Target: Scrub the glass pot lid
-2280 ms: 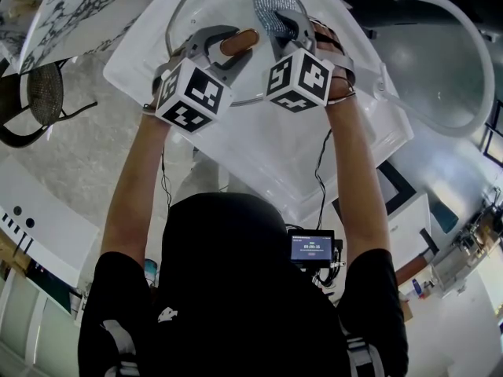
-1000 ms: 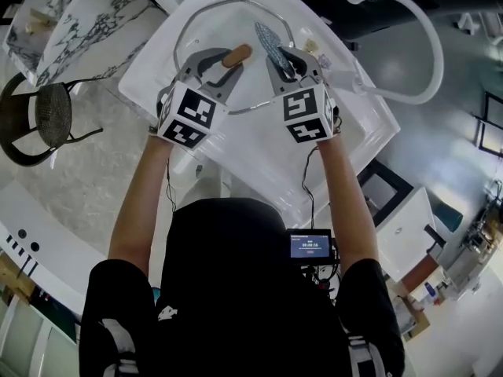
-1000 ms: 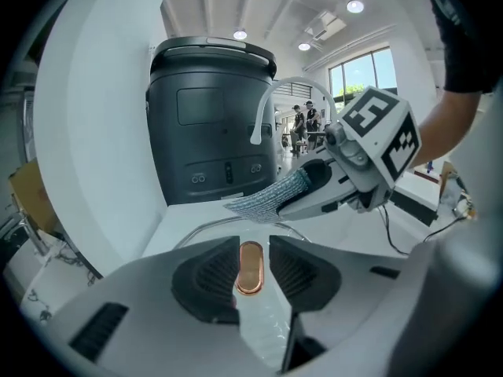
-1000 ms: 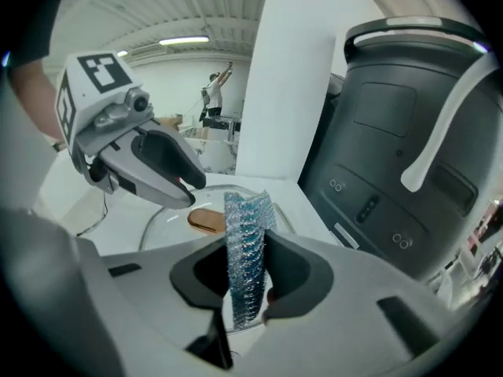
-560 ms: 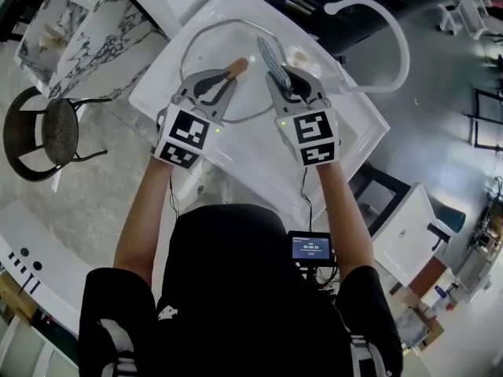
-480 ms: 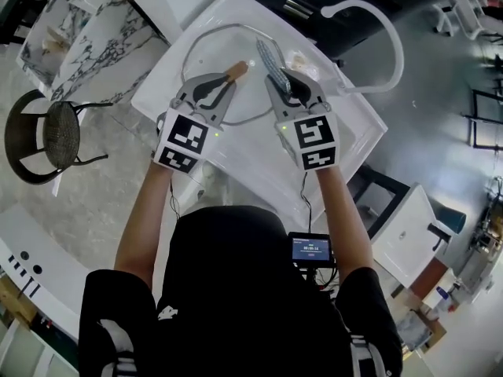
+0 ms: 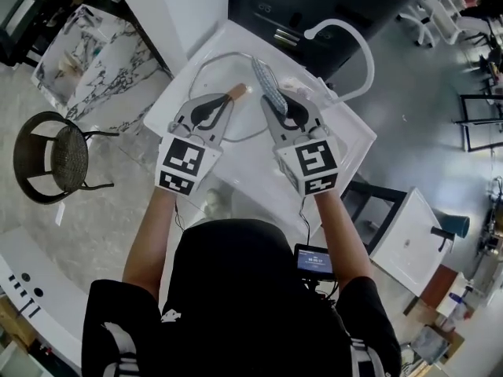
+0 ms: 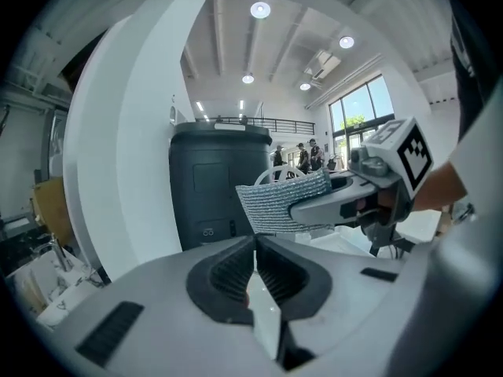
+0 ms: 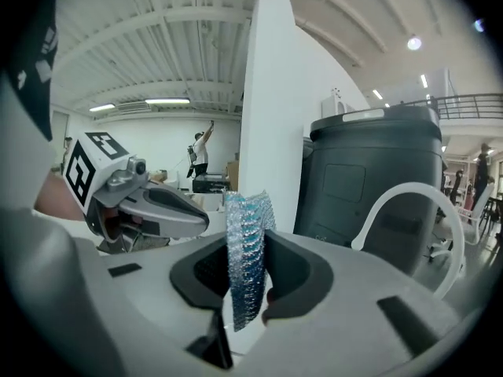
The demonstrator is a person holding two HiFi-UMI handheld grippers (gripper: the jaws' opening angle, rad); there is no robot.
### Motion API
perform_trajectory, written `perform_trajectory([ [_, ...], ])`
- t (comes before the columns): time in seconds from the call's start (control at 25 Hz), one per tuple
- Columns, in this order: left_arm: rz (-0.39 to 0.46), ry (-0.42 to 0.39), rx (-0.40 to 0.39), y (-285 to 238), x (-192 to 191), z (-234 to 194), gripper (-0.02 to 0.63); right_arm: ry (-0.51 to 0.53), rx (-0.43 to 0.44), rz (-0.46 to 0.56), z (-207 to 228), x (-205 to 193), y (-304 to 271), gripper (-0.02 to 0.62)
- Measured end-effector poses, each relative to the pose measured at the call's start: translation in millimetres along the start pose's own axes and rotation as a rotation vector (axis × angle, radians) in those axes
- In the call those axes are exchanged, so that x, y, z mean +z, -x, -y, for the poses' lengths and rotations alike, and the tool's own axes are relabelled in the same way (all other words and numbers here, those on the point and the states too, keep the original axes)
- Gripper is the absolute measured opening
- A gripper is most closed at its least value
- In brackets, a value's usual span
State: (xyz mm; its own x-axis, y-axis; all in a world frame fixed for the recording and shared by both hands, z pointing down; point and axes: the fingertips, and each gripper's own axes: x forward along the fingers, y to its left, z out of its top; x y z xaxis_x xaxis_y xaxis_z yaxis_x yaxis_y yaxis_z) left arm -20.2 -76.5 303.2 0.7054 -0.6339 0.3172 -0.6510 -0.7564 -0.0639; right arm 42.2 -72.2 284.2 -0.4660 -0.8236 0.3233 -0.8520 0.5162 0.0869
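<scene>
The left tongs (image 8: pixel 255 243) have just been closing and now stand with their dark ribbed pads pressed together. Their own view shows nothing between them. The right tongs (image 9: pixel 247 242) are clamped on a silvery mesh scouring cloth (image 9: pixel 250 209), which stands upright between the pads and sticks out past the tips. Both tongs are held side by side over a white basin (image 7: pixel 346 141) and point the same way, with a small gap between them. The glass pot lid (image 7: pixel 211 71) lies in that basin ahead of and below the tongs, and its rim curves out past the left tongs on their outer side. From the head view its wooden knob (image 7: pixel 237 93) sits just beyond the tips of the left tongs. From so high up it looks to be lower than them rather than touching, though that cannot be settled. The cloth's free end reaches over the lid just to the right of the knob. A white curved faucet (image 7: pixel 350 44) arches beyond the right tongs, and a dark cabinet (image 8: pixel 220 183) stands ahead of both. A round chair (image 7: pixel 56 157) stands well off to the left of the left tongs.
</scene>
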Motion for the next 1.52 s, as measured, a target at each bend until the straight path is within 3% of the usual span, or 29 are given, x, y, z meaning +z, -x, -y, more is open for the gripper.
perform_trajectory([
  [0.28,0.075,-0.075,-0.019,31,39,17,0.009,-0.008,-0.018,0.097,-16,40,35,0.077],
  [0.68,0.195,-0.017,0.022,73,84,13,0.009,-0.043,-0.039,0.190,-21,78,72,0.077],
  [0.96,0.297,-0.042,0.067,99,116,11,0.008,-0.051,-0.050,0.286,-26,109,95,0.077],
  [1.52,0.327,-0.070,0.086,107,135,19,0.009,-0.031,-0.057,0.311,-28,121,103,0.074],
])
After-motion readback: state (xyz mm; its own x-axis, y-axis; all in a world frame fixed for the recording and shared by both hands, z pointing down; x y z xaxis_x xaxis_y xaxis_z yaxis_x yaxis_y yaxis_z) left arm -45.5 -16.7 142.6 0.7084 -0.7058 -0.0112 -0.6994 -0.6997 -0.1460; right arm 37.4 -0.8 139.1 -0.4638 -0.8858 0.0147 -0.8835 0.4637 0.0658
